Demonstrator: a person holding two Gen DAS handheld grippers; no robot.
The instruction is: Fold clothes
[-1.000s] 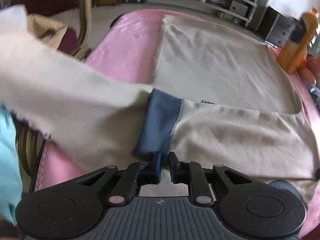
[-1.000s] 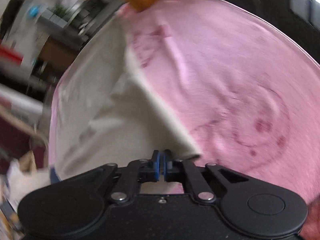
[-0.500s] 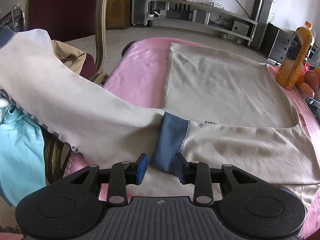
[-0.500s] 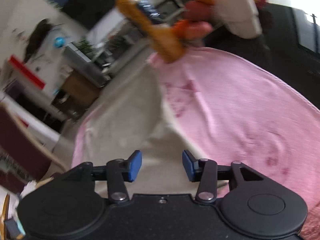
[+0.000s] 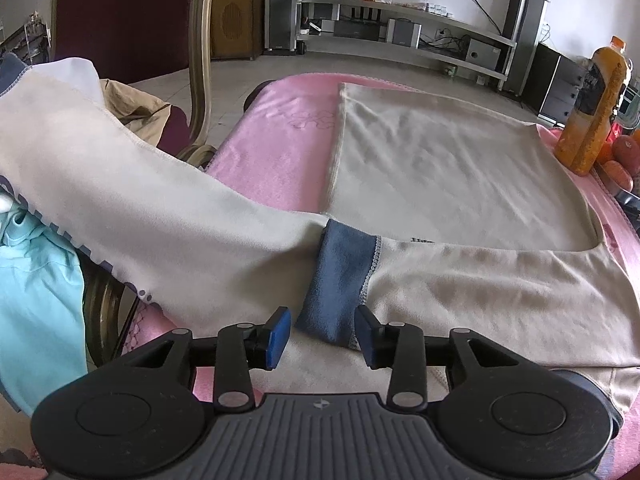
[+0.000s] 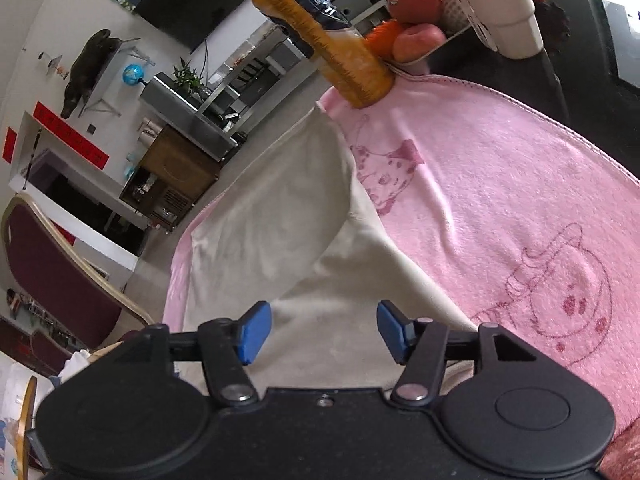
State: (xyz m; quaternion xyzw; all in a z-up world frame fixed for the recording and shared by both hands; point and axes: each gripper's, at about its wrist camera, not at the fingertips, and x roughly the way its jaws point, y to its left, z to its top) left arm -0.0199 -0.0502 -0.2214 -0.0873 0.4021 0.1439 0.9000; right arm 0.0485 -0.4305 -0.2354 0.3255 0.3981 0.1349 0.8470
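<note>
A beige long-sleeved garment (image 5: 440,168) lies flat on the pink blanket (image 5: 280,152). One sleeve is folded across its near end and finishes in a blue cuff (image 5: 342,280). My left gripper (image 5: 322,334) hovers at that cuff with its jaws opening; the cuff's tip lies between the blue pads (image 5: 278,330), which do not press it. The other sleeve trails left over a chair. In the right wrist view the same garment (image 6: 280,220) lies on the blanket (image 6: 500,200). My right gripper (image 6: 325,330) is above its folded part, its jaws opening and pinching nothing.
An orange juice bottle (image 5: 592,108) (image 6: 324,44) stands at the blanket's far corner beside a fruit bowl (image 6: 416,36) and a white cup (image 6: 504,4). A dark red chair (image 5: 200,60) holds a tan cloth. A light blue garment (image 5: 36,300) hangs at left.
Both grippers went from shut to open. The left let go of the blue cuff, which stays on the garment. The right released the beige fabric edge and rose, tilting upward.
</note>
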